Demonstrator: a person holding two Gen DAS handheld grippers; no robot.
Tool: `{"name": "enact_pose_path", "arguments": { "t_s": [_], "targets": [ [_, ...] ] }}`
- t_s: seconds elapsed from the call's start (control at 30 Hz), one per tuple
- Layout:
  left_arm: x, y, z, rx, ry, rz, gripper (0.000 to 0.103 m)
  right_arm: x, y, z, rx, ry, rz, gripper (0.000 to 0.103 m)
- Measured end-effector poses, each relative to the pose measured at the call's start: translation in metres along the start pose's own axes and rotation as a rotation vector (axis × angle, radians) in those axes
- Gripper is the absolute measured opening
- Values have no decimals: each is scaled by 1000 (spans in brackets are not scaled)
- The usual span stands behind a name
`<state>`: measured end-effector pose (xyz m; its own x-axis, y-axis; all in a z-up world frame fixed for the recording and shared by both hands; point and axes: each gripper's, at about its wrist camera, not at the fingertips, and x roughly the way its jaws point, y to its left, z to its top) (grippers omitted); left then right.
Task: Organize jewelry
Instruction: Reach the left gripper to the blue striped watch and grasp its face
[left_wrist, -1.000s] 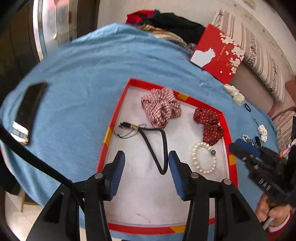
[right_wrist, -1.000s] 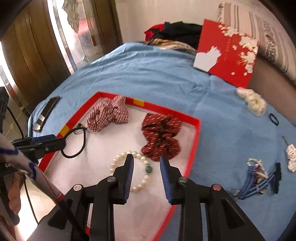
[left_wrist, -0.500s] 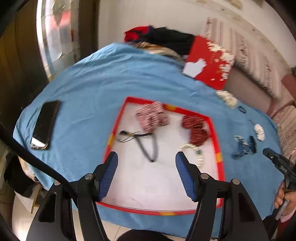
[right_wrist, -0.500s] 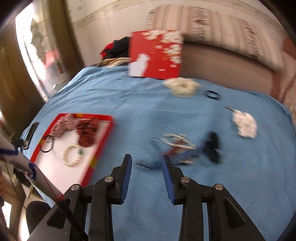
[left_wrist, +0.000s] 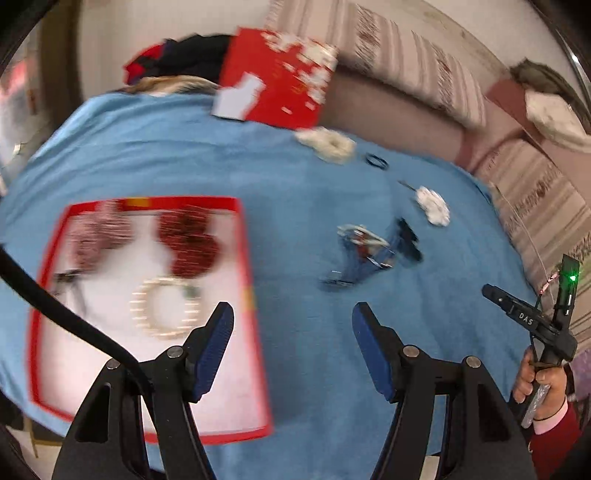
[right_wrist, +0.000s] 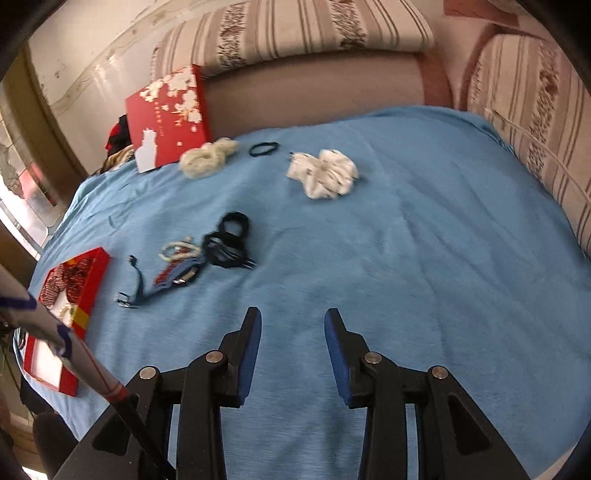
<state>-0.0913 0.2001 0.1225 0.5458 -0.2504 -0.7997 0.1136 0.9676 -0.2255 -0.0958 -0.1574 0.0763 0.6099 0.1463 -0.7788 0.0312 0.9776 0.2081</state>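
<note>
A red-rimmed tray (left_wrist: 243, 258) lies at the left and holds a pearl bracelet (left_wrist: 166, 314), a dark red scrunchie (left_wrist: 192, 243) and a checked scrunchie (left_wrist: 98, 232), all blurred. My left gripper (left_wrist: 292, 308) is open and empty over blue cloth just right of the tray. A tangle of blue straps, beads and black hair ties (right_wrist: 192, 262) lies on the cloth. My right gripper (right_wrist: 293, 314) hangs to the right of that tangle and nearer me. Its jaws are opening and nothing is between them. A white scrunchie (right_wrist: 325, 173), a cream scrunchie (right_wrist: 207, 157) and a thin black hair tie (right_wrist: 263, 148) lie farther back.
A blue cloth (right_wrist: 406, 240) covers the whole surface. A red flowered box lid (right_wrist: 166, 110) leans at the back against a striped sofa (right_wrist: 295, 33). Dark clothes (left_wrist: 184, 55) are piled at the back left. A hand (left_wrist: 535, 376) holds the right tool at the right edge.
Both grippers have swung right, off the tray and over the open cloth near the loose tangle. Both pairs of jaws stand wider than before.
</note>
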Motion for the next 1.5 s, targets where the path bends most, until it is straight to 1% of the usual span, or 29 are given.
{"name": "enact_pose_path", "arguments": {
  "t_s": [0.1,0.2,0.3,0.33,0.43,0.53,0.6,0.63,0.67,0.7,0.73,0.77,0.8,0.83,0.87,0.93,1.0,1.03,1.07,1.13,1.2,1.23,1.27,1.33,1.43,1.5],
  "targets": [
    [37,-25,2,25,39,-21,66,8,-7,-3,11,10,13,43],
    [69,-40,4,61,71,-24,66,18,-9,-2,14,24,41,43],
    [94,-53,4,133,94,1,66,27,-3,2,10,33,76,44],
    [102,-58,5,167,100,19,66,31,1,7,5,33,91,45],
    [116,-64,8,223,108,30,66,39,11,17,-9,29,115,50],
    [126,-71,13,278,114,28,66,50,25,31,-33,28,129,51],
    [133,-78,15,320,117,44,65,56,29,36,-39,29,127,51],
    [138,-82,16,345,124,57,63,59,31,39,-37,29,125,51],
    [144,-85,15,373,137,71,50,60,31,40,-31,29,123,51],
    [149,-88,15,393,147,95,30,61,30,40,-27,29,122,51],
    [154,-91,14,413,166,122,14,61,29,39,-20,28,119,51],
    [157,-92,12,418,179,126,9,60,27,38,-18,28,116,51],
    [155,-93,12,414,170,137,7,60,26,38,-16,27,114,51],
    [152,-94,12,400,176,129,6,58,23,36,-14,26,110,51],
    [147,-94,12,372,191,91,5,55,19,33,-9,22,105,51],
    [133,-95,10,304,219,-15,4,51,12,30,4,17,103,51],
    [112,-97,6,215,244,-165,4,43,0,23,36,9,103,51],
    [103,-98,5,184,251,-228,4,41,-4,21,48,6,103,51],
    [90,-100,4,145,252,-308,4,36,-12,17,66,2,102,51],
    [69,-100,2,76,247,-438,4,29,-24,10,97,-3,98,51],
    [53,-93,0,-12,237,-545,4,24,-32,4,118,-6,98,51],
    [47,-85,-3,-64,228,-575,4,22,-37,1,130,-7,98,51],
    [45,-78,-6,-99,223,-578,4,20,-42,-4,142,-7,97,51],
    [49,-59,-16,-156,218,-509,4,19,-47,-11,153,-4,95,51],
    [75,-20,-33,-305,282,-403,4,21,-51,-19,163,2,94,51],
    [86,1,-39,-368,289,-341,4,23,-52,-23,166,5,94,51]
  ]
}}
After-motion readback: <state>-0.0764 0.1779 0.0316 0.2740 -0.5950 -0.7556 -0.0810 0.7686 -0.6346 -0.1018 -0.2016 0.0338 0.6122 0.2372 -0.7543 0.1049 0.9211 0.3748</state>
